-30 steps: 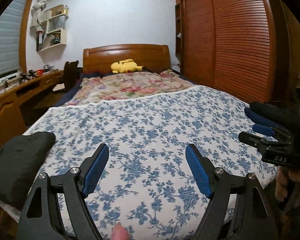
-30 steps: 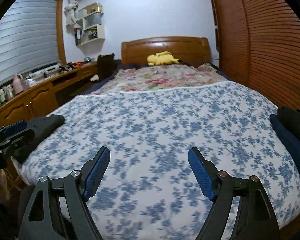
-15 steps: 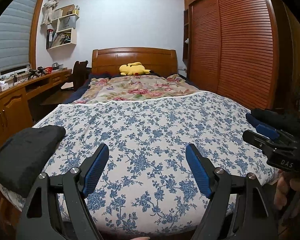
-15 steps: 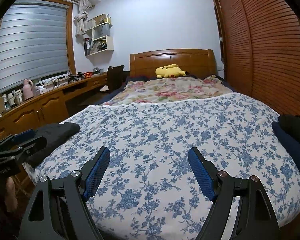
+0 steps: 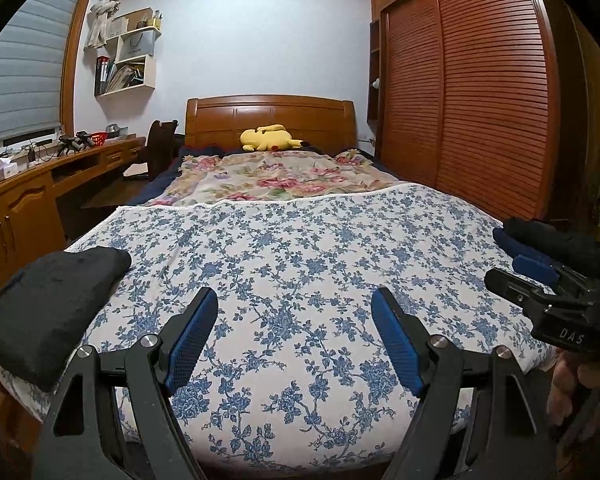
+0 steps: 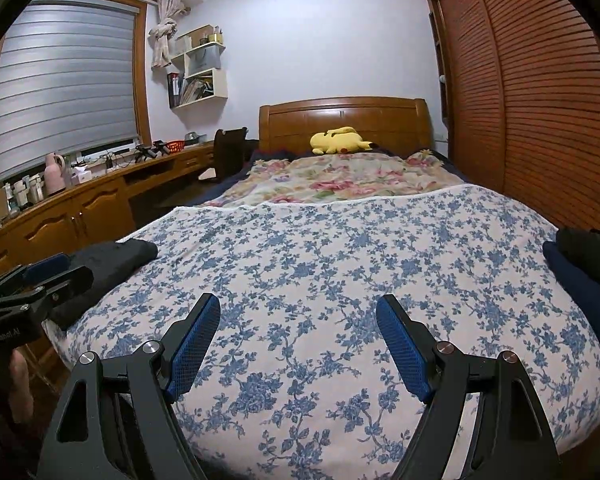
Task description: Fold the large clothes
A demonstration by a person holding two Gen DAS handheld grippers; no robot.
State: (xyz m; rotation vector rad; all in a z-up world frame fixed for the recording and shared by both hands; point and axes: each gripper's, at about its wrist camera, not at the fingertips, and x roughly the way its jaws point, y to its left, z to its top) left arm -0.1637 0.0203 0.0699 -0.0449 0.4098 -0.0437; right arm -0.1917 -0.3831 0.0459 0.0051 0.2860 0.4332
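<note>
A folded black garment (image 5: 48, 304) lies on the bed's near left corner; it also shows in the right wrist view (image 6: 108, 264). A dark blue and black pile of clothes (image 5: 540, 236) lies at the bed's right edge, also in the right wrist view (image 6: 584, 276). My left gripper (image 5: 294, 336) is open and empty above the foot of the blue-flowered bedspread (image 5: 300, 248). My right gripper (image 6: 300, 340) is open and empty, also held over the foot of the bed. Each gripper shows at the edge of the other's view.
A yellow plush toy (image 5: 268, 142) lies by the wooden headboard (image 5: 272, 116). A floral blanket (image 5: 276, 178) covers the far half of the bed. A wooden desk with cupboards (image 5: 24, 200) runs along the left. A slatted wardrobe (image 5: 480, 92) stands on the right.
Both grippers have pulled back and tilted up from the bedspread, so more of the room and ceiling shows. Both stayed open and empty.
</note>
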